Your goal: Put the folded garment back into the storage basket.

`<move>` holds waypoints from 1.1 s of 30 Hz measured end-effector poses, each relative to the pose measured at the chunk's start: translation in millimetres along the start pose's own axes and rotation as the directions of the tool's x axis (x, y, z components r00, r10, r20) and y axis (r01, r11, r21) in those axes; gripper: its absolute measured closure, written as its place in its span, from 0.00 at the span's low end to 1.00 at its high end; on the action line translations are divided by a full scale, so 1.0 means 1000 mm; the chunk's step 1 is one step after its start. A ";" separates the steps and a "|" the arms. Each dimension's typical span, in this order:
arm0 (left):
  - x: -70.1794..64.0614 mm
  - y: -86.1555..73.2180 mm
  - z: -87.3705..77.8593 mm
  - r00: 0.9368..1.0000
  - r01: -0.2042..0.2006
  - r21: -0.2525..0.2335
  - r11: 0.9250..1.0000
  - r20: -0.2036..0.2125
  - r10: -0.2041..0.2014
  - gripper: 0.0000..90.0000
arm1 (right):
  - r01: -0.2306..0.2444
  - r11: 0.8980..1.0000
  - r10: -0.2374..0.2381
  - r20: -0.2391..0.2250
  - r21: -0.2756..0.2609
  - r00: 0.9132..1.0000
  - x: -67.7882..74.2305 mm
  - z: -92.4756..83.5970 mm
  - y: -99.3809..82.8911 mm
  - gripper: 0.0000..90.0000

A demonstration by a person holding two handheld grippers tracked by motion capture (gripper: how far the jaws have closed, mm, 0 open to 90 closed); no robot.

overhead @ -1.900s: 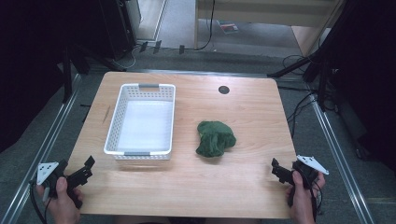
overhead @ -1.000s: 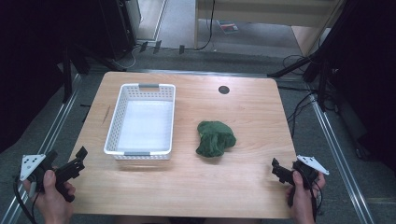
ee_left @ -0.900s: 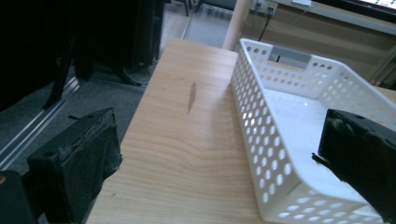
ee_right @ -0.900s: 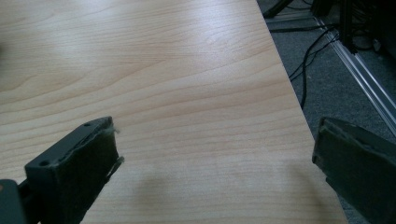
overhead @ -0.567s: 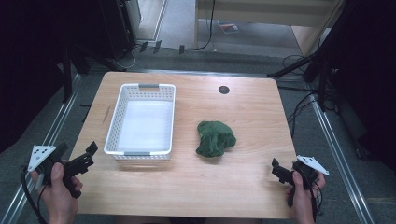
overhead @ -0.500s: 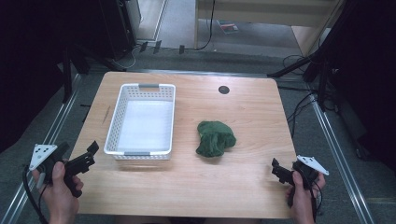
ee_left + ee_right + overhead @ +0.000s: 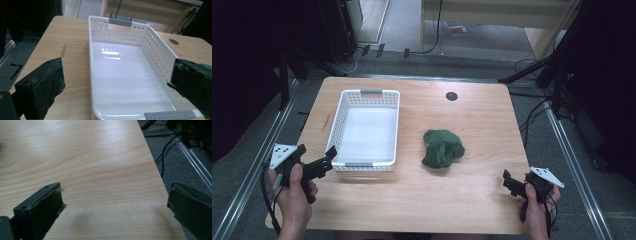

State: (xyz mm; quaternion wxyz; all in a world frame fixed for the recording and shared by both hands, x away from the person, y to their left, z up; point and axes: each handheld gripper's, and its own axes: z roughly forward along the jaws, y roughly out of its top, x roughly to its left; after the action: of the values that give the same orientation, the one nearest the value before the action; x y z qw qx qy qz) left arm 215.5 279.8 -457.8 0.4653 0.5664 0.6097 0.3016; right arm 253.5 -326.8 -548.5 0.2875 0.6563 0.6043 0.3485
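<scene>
Left gripper (image 7: 318, 162) jaws apart, empty, just short of white perforated plastic basket (image 7: 388, 102). Right gripper (image 7: 511, 184) also spread, empty; crumpled dark green cloth (image 7: 442, 148) ahead-left. Risk: left jaw nudging basket.

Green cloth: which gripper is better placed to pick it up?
Probably right. The green cloth lies nearer the right gripper, bare table between; the left gripper faces the white basket.

Basket (image 7: 364, 129) left on table (image 7: 472, 195), cloth (image 7: 442, 148) to its right

One white basket (image 7: 364, 129), one green cloth (image 7: 442, 148), two tongs: left (image 7: 328, 159), right (image 7: 508, 181).
</scene>
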 end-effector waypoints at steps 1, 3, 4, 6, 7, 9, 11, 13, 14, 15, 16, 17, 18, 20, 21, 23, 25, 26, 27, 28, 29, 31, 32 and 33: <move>-0.002 0.000 0.002 1.000 0.000 0.000 1.000 0.006 0.000 0.00 | -0.001 1.000 0.001 0.000 0.001 1.000 0.000 0.000 0.000 0.00; -0.006 0.001 0.005 1.000 -0.008 0.004 1.000 0.016 0.008 0.00 | 0.001 1.000 -0.001 0.001 0.000 1.000 0.000 0.000 0.000 0.00; -0.009 0.001 0.007 1.000 -0.012 0.007 1.000 0.021 0.012 0.00 | 0.001 1.000 -0.001 0.001 0.000 1.000 0.000 0.000 0.000 0.00; -0.013 0.002 0.011 0.999 -0.020 0.011 1.000 0.030 0.020 0.00 | -0.002 1.000 0.002 0.003 0.001 1.000 0.000 0.000 0.000 0.00; -0.016 0.002 0.012 0.999 -0.023 0.016 1.000 0.037 0.023 0.00 | 0.000 1.000 0.000 0.005 0.000 1.000 0.000 0.000 0.000 0.00; -0.021 0.002 0.015 0.999 -0.021 0.018 1.000 0.043 0.020 0.00 | 0.001 1.000 -0.001 0.006 -0.001 1.000 0.000 0.000 0.000 0.00; -0.027 0.004 0.017 0.998 -0.025 0.027 0.999 0.053 0.024 0.00 | 0.002 1.000 -0.002 0.006 -0.003 1.000 0.000 0.000 0.000 0.00; -0.034 0.006 0.019 0.997 -0.038 0.028 0.999 0.063 0.036 0.00 | 0.003 1.000 -0.003 0.006 -0.003 1.000 0.000 0.000 0.000 0.00; -0.038 0.007 0.020 0.997 -0.043 0.033 0.999 0.067 0.040 0.00 | 0.004 1.000 -0.004 0.004 -0.001 1.000 0.001 0.000 0.000 0.00; -0.041 0.007 0.022 0.996 -0.045 0.036 0.998 0.072 0.042 0.00 | 0.004 1.000 -0.004 0.004 -0.001 1.000 0.001 0.000 0.000 0.00; -0.045 0.008 0.023 0.996 -0.048 0.038 0.998 0.077 0.045 0.00 | 0.005 1.000 -0.005 0.003 0.000 1.000 0.000 0.000 0.000 0.00; -0.048 0.008 0.026 0.996 -0.049 0.041 0.998 0.082 0.046 0.00 | 0.005 1.000 -0.005 0.003 0.000 1.000 0.000 0.000 0.000 0.00; -0.051 0.008 0.028 0.995 -0.055 0.045 0.997 0.089 0.050 0.00 | 0.004 1.000 -0.004 0.003 0.000 1.000 0.000 0.000 0.000 0.00; -0.058 0.007 0.033 0.994 -0.055 0.054 0.997 0.098 0.050 0.00 | 0.003 1.000 -0.003 0.003 0.000 1.000 0.000 0.000 0.000 0.00; -0.065 0.006 0.037 0.993 -0.061 0.061 0.996 0.108 0.055 0.00 | 0.002 1.000 -0.002 0.002 0.001 1.000 0.000 0.000 0.000 0.00; -0.071 0.006 0.040 0.991 -0.066 0.062 0.996 0.121 0.058 0.00 | 0.002 1.000 -0.002 0.003 0.001 1.000 0.000 0.000 0.000 0.00; -0.073 0.006 0.041 0.990 -0.066 0.061 0.996 0.127 0.058 0.00 | 0.006 1.000 -0.006 0.004 0.000 1.000 0.001 0.000 0.000 0.00; -0.077 0.006 0.043 0.990 -0.065 0.061 0.996 0.133 0.056 0.00 | 0.006 1.000 -0.006 0.004 0.000 1.000 0.001 0.000 0.000 0.00; -0.081 0.006 0.046 0.988 -0.067 0.064 0.996 0.141 0.058 0.00 | 0.007 1.000 -0.007 0.003 0.001 1.000 0.001 0.000 0.000 0.00; -0.084 0.006 0.047 0.988 -0.065 0.065 0.996 0.145 0.055 0.00 | 0.008 1.000 -0.008 0.003 0.001 1.000 0.001 0.000 0.000 0.00; -0.084 0.006 0.047 0.988 -0.065 0.065 0.996 0.145 0.055 0.00 | 0.008 1.000 -0.008 0.003 0.001 1.000 0.001 0.000 0.000 0.00; -0.090 0.006 0.050 0.987 -0.066 0.068 0.995 0.154 0.055 0.00 | 0.006 1.000 -0.006 0.002 0.002 1.000 0.001 0.000 0.000 0.00; -0.092 0.006 0.051 0.986 -0.068 0.070 0.995 0.158 0.056 0.00 | 0.005 1.000 -0.005 0.002 0.001 1.000 0.000 0.000 0.000 0.00; -0.098 0.005 0.054 0.984 -0.073 0.072 0.995 0.166 0.060 0.00 | 0.007 1.000 -0.007 0.003 0.001 1.000 0.001 0.000 0.000 0.00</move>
State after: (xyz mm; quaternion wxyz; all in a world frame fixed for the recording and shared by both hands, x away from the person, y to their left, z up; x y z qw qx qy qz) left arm 259.4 177.3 -451.6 0.4810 0.6269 0.5614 0.2457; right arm 253.5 -326.3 -548.4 0.2895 0.6549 0.6061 0.3463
